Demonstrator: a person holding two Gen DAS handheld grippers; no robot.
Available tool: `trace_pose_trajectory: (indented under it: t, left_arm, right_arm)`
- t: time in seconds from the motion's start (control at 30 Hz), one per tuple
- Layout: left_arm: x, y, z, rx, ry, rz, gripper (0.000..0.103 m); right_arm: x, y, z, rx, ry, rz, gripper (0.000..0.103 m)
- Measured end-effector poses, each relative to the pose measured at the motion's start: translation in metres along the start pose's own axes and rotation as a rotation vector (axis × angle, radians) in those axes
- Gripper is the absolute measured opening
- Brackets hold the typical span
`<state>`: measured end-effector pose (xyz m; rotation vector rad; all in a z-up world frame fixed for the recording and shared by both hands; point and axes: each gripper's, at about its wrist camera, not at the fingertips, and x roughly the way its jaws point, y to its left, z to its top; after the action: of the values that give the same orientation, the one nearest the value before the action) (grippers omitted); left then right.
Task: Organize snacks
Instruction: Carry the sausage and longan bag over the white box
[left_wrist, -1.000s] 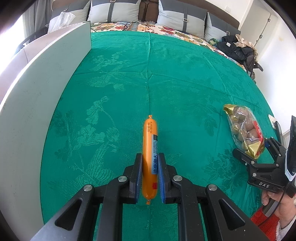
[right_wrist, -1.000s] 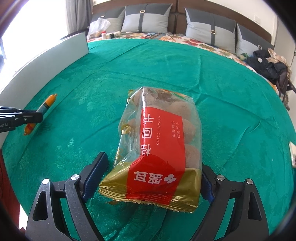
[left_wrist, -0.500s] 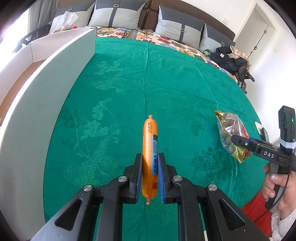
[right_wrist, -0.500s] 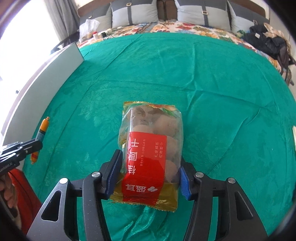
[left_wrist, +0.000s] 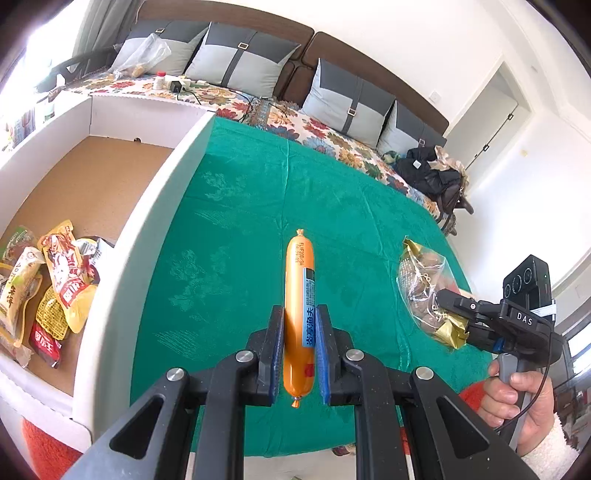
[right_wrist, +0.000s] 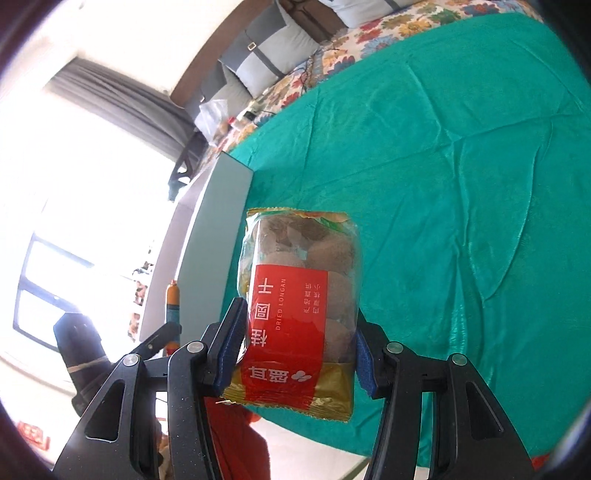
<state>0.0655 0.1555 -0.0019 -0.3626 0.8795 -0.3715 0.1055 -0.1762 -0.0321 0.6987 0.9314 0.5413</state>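
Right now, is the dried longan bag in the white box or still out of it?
Out. The dried longan bag hangs clamped in the right gripper above the green cloth, beside the white box.

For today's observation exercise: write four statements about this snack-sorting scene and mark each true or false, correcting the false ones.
1. The left claw is shut on an orange sausage stick. True.
2. The right claw is empty. False: it grips a dried longan bag.
3. The white box already holds snack packets. True.
4. The bed cover is red. False: it is green.
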Motion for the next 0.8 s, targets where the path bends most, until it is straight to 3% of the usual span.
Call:
trace_pose_trajectory:
  t: [0.17,0.4,0.6,0.8]
  left_arm:
    - [-0.05,0.037,0.02,-0.053,-0.072,0.014,0.015]
    - [-0.103,0.133,0.054,-0.151,-0.175,0.181,0.015]
    - [-0.1,0.194,0.059,-0.21,-0.135,0.291,0.015]
    - [-0.075,0.235,0.044,-0.268,-0.058,0.369,0.015]
  right_arm:
    - [0.019,0.059,0.003,-0.084,0.013,0.045,0.055]
    - [0.064,0.151,0.011,-0.245,0.062,0.078,0.055]
    - [0.119,0.229,-0.003,-0.382,0.133,0.118,0.055]
    - [0.185,0.264,-0.037,-0.472,0.201,0.084,0.055]
